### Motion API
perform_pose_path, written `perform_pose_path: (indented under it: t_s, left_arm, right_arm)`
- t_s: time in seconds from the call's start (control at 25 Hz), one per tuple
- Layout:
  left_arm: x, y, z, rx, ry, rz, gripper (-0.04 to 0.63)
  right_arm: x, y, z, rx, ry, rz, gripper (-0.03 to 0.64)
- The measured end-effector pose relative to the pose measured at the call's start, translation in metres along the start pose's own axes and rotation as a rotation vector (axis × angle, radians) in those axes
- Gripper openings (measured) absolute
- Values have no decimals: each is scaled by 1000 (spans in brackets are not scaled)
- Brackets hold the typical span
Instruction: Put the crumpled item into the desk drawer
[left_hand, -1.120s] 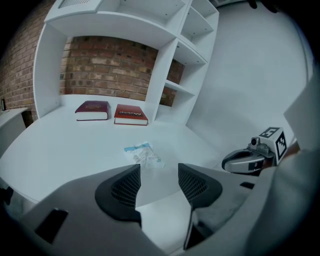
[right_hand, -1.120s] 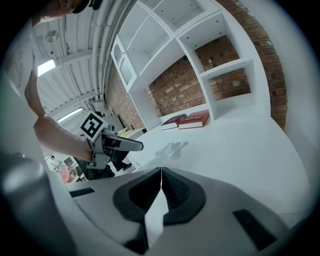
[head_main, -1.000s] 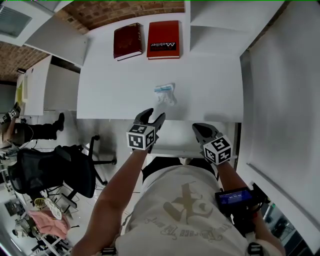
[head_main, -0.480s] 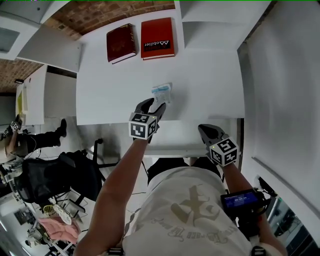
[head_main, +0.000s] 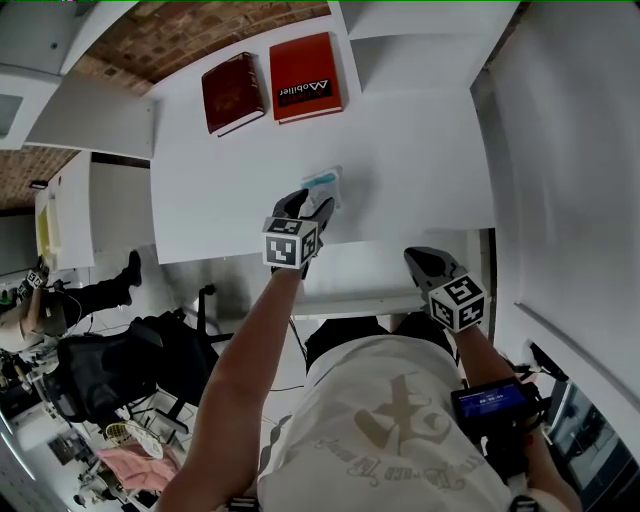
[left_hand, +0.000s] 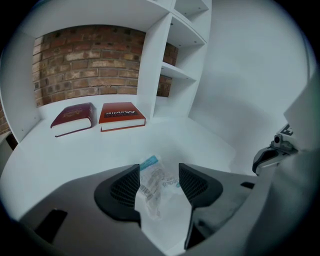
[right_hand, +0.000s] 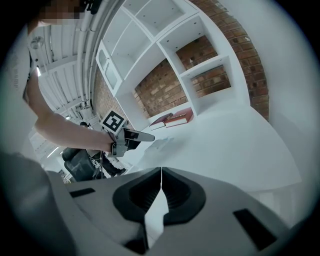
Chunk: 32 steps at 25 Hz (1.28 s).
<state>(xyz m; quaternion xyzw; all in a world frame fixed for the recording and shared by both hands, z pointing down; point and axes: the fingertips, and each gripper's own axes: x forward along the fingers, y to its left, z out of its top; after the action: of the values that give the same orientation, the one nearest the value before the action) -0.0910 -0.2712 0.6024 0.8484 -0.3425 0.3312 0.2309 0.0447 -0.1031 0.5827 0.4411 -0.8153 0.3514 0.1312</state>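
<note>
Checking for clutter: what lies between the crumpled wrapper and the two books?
Only bare white desktop separates the crumpled clear plastic wrapper from the maroon book and red book; the left gripper view shows it.

free: desk (head_main: 420, 150) right half | obstacles: dark red book (head_main: 228, 93); red book (head_main: 305, 77) at back; shelving (left_hand: 155, 65) rear-right

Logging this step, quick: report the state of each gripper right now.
Left gripper: open, jaws apart with the crumpled wrapper between them, not clamped.
Right gripper: shut, jaws together, holding nothing.
</note>
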Motion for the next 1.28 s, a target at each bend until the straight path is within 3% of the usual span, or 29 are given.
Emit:
perform_pose_path:
  t_s: [0.56, 0.96, 1.28]
  left_arm:
    - [26, 12, -14, -33, 82, 17, 270]
    - [29, 7, -24, -7, 105, 12, 270]
    - [28, 4, -29, -1, 107, -7, 180]
  right_arm:
    - [7, -2, -5, 8, 29, -13, 23]
    - [9, 1, -6, 14, 33, -13, 23]
    - [8, 0, -8, 15, 33, -19, 23]
